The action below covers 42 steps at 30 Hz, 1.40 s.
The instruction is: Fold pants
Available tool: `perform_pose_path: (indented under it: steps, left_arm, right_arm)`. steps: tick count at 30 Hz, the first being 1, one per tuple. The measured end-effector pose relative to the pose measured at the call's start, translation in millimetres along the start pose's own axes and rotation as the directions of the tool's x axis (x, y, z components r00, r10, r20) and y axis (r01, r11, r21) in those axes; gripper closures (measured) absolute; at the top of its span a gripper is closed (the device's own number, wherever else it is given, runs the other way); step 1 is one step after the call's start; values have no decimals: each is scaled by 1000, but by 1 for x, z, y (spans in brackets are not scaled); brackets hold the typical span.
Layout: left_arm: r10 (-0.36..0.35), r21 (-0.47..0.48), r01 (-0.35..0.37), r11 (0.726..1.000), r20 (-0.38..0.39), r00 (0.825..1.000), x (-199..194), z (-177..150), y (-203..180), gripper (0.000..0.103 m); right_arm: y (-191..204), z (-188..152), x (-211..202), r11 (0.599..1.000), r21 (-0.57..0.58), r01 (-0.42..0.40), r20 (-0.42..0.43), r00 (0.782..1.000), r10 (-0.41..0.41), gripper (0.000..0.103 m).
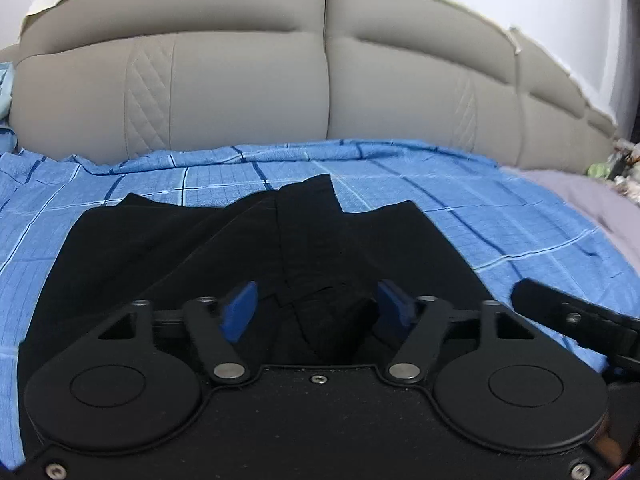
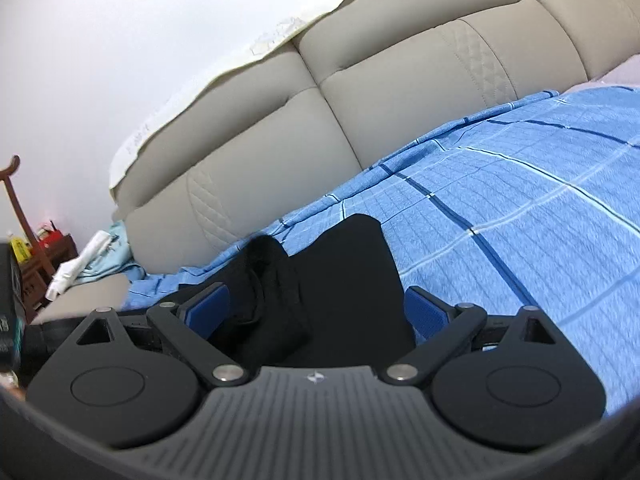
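Beige padded headboard panels (image 1: pixel 248 88) run across the back of the bed, with a white wall (image 2: pixel 100 40) above them and a blue checked bedsheet (image 1: pixel 460 204) spread over the mattress. On that sheet lie the black pants (image 1: pixel 180 248), bunched into overlapping folds, directly ahead of both cameras. The left gripper (image 1: pixel 318 308) sits low over the dark fabric with its jaws spread apart; its blue pads (image 1: pixel 240 312) stand on either side of a raised fold without pressing on it. At the right edge of the left wrist view, a black part of the other tool reaches over the sheet. The right gripper (image 2: pixel 320 312) is likewise parted, one blue pad beside a rumpled heap of the pants and the other just off the cloth's edge, over the sheet; nothing is clamped. In the right wrist view, a light blue cloth (image 2: pixel 116 256) and a dark wooden stand (image 2: pixel 44 264) sit at the far left, beyond the bed.
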<state>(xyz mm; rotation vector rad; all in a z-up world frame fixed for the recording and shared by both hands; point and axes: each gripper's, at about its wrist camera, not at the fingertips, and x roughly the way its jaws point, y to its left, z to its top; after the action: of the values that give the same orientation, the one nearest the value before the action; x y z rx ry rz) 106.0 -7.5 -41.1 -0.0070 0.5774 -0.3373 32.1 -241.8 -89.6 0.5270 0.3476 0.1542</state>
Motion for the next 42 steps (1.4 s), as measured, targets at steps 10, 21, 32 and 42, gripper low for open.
perform_pose_path:
  steps: [10, 21, 32, 42]
  left_arm:
    - [233, -127, -225, 966, 58, 971, -49, -9, 72, 60]
    - [339, -101, -339, 935, -15, 941, -24, -46, 87, 66]
    - [201, -76, -202, 977, -24, 979, -37, -48, 55, 73]
    - [174, -18, -174, 985, -1, 985, -51, -35, 54, 66]
  right_arm:
    - [45, -30, 35, 990, -137, -25, -91, 996, 13, 3]
    - [76, -32, 91, 991, -136, -5, -131, 991, -13, 55]
    - [71, -25, 37, 945, -267, 190, 48, 982, -184, 81]
    - [42, -23, 24, 894, -306, 326, 37, 943, -331, 31]
